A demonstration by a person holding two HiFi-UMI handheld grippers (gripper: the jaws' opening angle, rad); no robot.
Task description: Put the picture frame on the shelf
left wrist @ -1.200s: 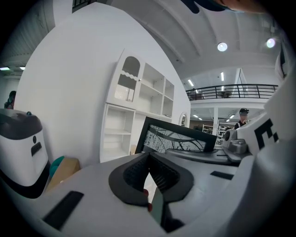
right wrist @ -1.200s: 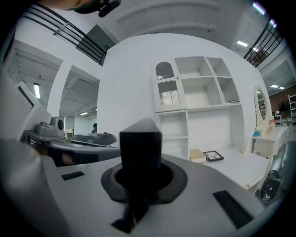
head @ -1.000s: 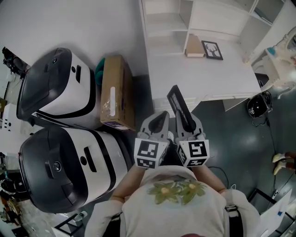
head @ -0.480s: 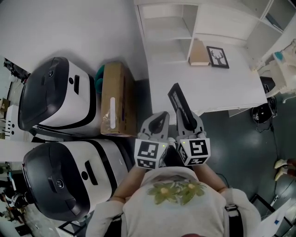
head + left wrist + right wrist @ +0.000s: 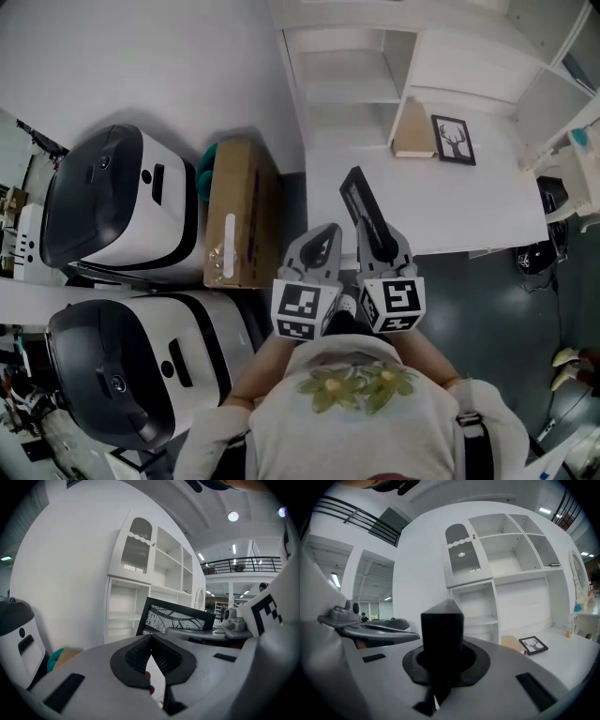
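White shelf (image 5: 349, 77) ahead | right claw (image 5: 379, 247) clamps picture frame (image 5: 359, 206), long axis pointing shelfward | left claw (image 5: 325, 234) closed, empty

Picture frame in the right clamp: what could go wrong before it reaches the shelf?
1. The right gripper pinches the picture frame by one end, most of it sticking out, so it could twist or slip.
2. The shelf bays look narrow; the long frame might knock a divider.
3. The left gripper is shut and empty, so it would not catch a slip.
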